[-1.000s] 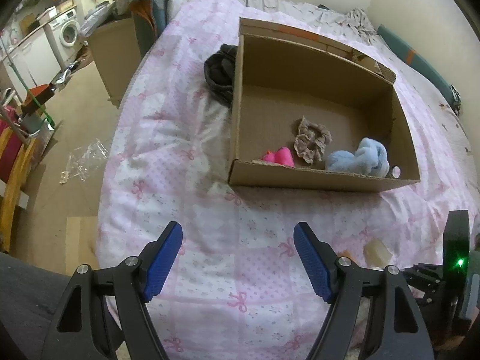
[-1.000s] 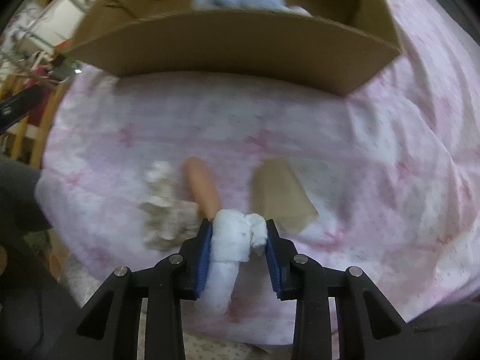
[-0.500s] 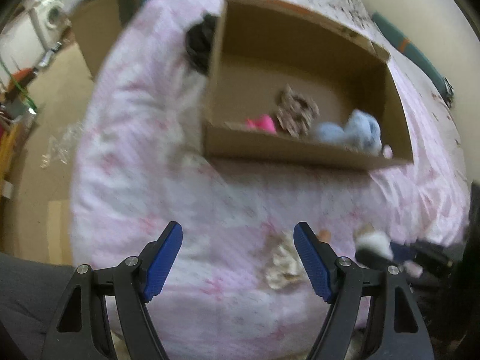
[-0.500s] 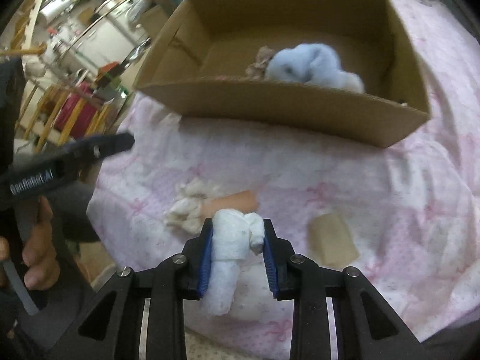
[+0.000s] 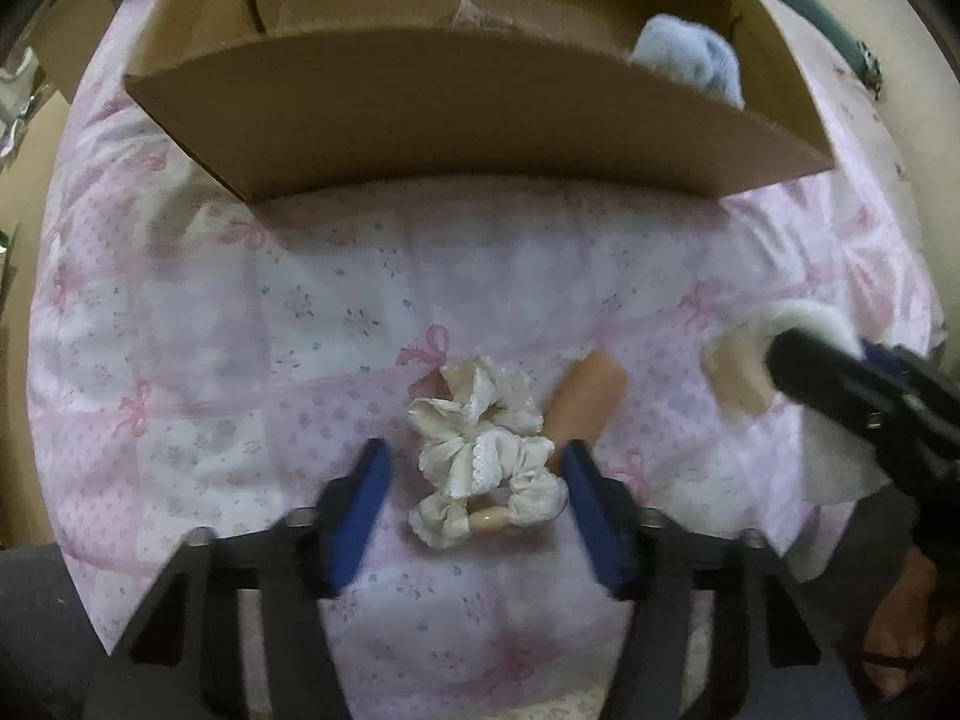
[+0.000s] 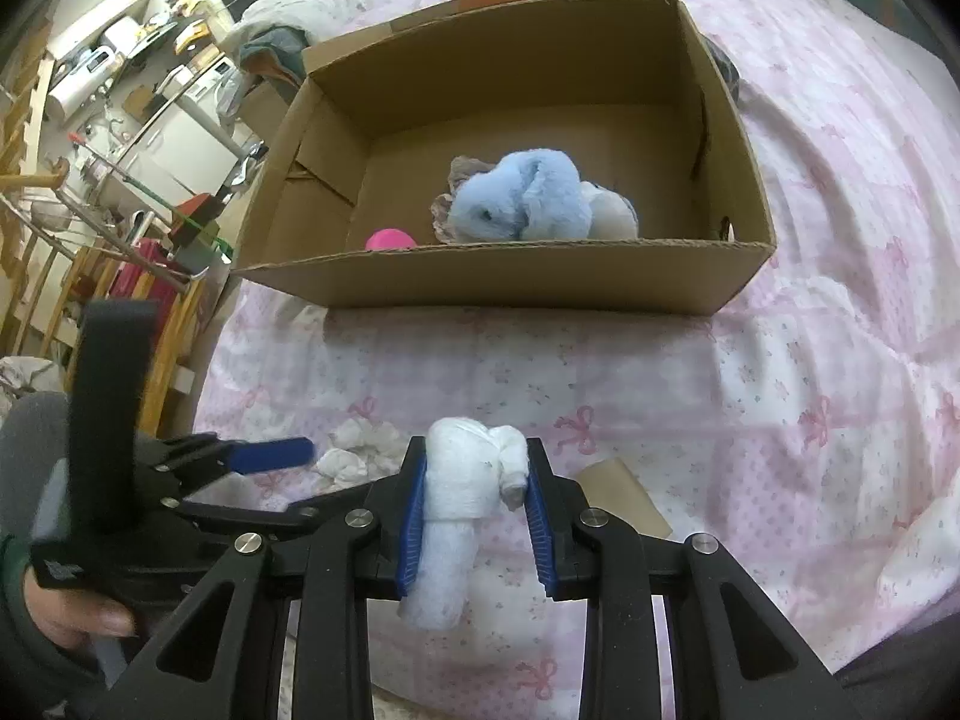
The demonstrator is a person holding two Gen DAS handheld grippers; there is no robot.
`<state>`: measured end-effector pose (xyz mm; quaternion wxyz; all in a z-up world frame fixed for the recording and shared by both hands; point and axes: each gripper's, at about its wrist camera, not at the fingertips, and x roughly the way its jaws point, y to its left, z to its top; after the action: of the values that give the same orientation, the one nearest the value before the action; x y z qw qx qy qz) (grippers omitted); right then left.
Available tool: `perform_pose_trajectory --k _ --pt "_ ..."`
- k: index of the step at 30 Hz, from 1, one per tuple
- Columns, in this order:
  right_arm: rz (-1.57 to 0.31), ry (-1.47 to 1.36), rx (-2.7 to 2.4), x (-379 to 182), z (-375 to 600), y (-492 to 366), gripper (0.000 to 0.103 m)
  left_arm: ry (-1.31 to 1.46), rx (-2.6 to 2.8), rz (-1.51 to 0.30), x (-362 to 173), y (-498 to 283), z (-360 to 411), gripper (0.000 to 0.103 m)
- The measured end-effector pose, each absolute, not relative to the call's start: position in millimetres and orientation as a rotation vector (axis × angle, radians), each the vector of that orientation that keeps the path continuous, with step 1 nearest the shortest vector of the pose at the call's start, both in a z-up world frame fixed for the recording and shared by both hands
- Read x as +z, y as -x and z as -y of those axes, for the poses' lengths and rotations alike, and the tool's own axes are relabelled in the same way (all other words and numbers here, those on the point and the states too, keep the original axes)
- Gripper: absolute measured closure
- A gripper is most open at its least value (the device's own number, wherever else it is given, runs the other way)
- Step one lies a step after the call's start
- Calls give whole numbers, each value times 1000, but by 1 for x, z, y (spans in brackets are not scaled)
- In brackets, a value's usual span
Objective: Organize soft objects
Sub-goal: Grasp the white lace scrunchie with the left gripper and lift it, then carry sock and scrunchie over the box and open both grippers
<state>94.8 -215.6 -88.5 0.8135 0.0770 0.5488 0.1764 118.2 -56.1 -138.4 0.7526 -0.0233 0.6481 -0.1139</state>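
A cream lace scrunchie (image 5: 474,420) lies on the pink bedspread (image 5: 240,330). My left gripper (image 5: 477,456) points down over it with a blue pad on each side. Its jaws are closing, and a small gap still shows beside the left pad. A peach cylinder (image 5: 585,402) lies just right of the scrunchie. My right gripper (image 6: 475,456) is shut on a white rolled cloth (image 6: 462,516), held above the bedspread in front of the cardboard box (image 6: 510,282). In the box lie a blue plush (image 6: 522,204), a pink object (image 6: 390,238) and a brownish scrunchie (image 6: 462,171).
A tan pad (image 6: 624,495) lies on the bedspread right of the cylinder. The two grippers are close together, with the left gripper's finger (image 6: 270,456) just left of the right one. Furniture and clutter (image 6: 120,150) stand off the bed's left edge.
My left gripper has dropped towards the bedspread and come over the scrunchie, and its jaws have narrowed. My right gripper has lifted with the white roll and now looks into the box.
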Motion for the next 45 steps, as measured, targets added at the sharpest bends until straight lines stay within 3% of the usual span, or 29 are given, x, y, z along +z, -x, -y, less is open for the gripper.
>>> perform_pose_trajectory --k 3,5,8,26,39,45 --pt "-1171 -161 373 -86 219 -92 71 63 -238 -1408 -140 -119 54 64" --pt "-1171 -160 372 -86 219 -92 71 96 -236 -1400 -137 -120 48 79" --pt "-1174 -158 368 -87 219 -93 71 124 -208 -1374 -128 -120 36 90" --pt "-1167 -150 368 -88 216 -92 71 141 -44 -1287 -108 -115 -1 92" --pt "-1101 -196 409 -66 220 -85 71 42 -15 -1012 -24 -105 -2 92" --pt "-1018 -253 432 -21 222 -91 71 38 -50 -931 16 -130 1 92"
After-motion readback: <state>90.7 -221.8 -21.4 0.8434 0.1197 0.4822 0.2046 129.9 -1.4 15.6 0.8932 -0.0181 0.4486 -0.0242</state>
